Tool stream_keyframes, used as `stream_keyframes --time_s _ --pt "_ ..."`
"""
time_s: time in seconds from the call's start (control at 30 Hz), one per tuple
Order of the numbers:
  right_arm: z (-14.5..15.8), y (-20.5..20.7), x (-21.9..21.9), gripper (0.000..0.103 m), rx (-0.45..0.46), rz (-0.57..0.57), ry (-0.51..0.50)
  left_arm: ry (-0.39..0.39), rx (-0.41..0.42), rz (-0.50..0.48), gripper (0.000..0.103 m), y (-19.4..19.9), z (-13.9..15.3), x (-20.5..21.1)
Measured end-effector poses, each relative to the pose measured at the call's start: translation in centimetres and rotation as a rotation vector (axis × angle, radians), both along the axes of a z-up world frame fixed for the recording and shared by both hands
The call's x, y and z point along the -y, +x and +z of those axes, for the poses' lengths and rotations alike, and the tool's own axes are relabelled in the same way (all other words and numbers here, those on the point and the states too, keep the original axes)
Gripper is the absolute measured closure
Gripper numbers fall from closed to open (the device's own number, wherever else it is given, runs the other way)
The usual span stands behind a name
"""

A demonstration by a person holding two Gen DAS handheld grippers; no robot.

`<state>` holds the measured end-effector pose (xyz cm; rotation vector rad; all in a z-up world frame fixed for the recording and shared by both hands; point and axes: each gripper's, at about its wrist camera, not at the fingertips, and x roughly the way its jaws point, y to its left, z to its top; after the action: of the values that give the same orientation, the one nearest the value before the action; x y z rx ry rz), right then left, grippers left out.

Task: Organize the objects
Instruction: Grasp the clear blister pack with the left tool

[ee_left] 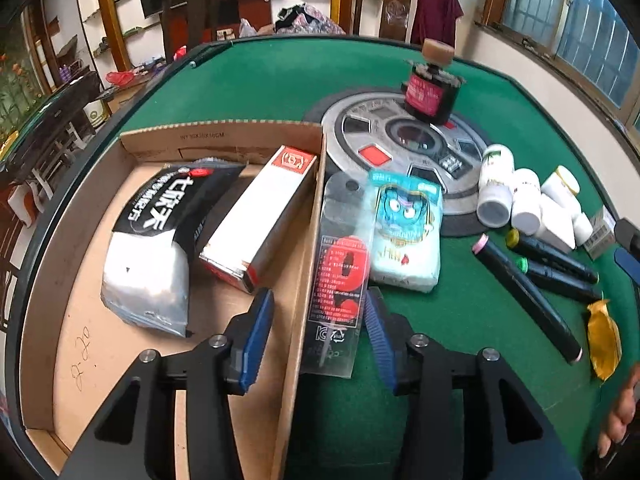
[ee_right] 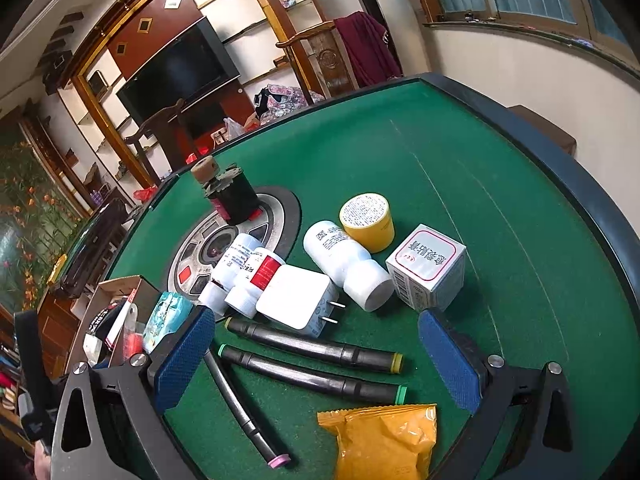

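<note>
- A green felt tabletop (ee_right: 460, 168) with a dark raised rim fills a living room; behind it stand wooden shelves, a dark television (ee_right: 180, 68), carved chairs and barred windows. A maroon garment (ee_right: 368, 48) hangs over one chair.
- A round grey control panel (ee_left: 400, 136) sits in the tabletop's centre, and a black canister with a red label (ee_left: 430, 94) stands on it.
- An open cardboard box (ee_left: 168, 136) on the left holds a black-and-silver pouch (ee_left: 152, 240) with Chinese writing and a long white-and-red carton (ee_left: 260, 208).
- The left gripper (ee_left: 318, 336) has its fingers partly open, astride the box wall; a clear blister pack with red print (ee_left: 340, 264) leans there between them, and contact is unclear. A pale blue tissue packet (ee_left: 406, 232) lies just beside it.
- The right gripper (ee_right: 316, 364), fingers wide and empty, hovers over three black markers (ee_right: 312, 346).
- Nearby lie white pill bottles (ee_right: 344, 264), a white plug adapter (ee_right: 296, 300), a yellow jar (ee_right: 368, 220), a small white box with Chinese lettering (ee_right: 428, 268) and a yellow sachet (ee_right: 384, 440).
</note>
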<state>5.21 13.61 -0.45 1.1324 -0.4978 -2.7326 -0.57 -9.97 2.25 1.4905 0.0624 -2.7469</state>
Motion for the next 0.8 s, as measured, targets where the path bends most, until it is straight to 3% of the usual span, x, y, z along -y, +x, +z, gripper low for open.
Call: stream_keyframes --time_s 0.07,0.13,0.2,0.23,0.33,0.47,0.63,0.73,0.8 --pt "0.0 0.0 0.0 0.0 0.0 0.001 0.002 0.036 -0.041 -0.019 0.056 0.8 0.9 0.0" --pt "0.0 0.0 0.0 0.0 0.001 0.0 -0.001 0.082 -0.091 -0.064 0.047 2.0 2.1 -0.4" --pt "0.0 0.0 -0.1 0.0 0.002 0.002 -0.004 0.099 -0.158 -0.122 0.03 3.4 3.3 -1.0" --pt "0.0 -0.1 -0.1 0.0 0.003 0.003 -0.006 0.103 -0.168 -0.144 0.028 3.6 3.5 -1.2" --pt "0.0 0.0 0.0 0.0 0.004 0.003 -0.006 0.124 -0.114 -0.214 0.028 3.4 2.8 -1.9" --pt "0.0 0.0 -0.1 0.0 0.005 0.0 -0.008 0.236 -0.024 -0.253 0.028 2.5 1.3 -1.7" --pt "-0.2 -0.1 -0.2 0.0 0.012 0.002 -0.021 0.194 -0.027 -0.191 0.03 2.2 1.1 -0.8" --pt "-0.4 -0.2 -0.2 0.0 0.028 0.004 -0.03 0.139 -0.076 -0.172 0.03 2.0 1.6 -0.3" --pt "-0.5 -0.2 -0.3 0.0 0.031 0.001 -0.035 0.156 -0.074 -0.17 0.03 1.8 1.5 0.1"
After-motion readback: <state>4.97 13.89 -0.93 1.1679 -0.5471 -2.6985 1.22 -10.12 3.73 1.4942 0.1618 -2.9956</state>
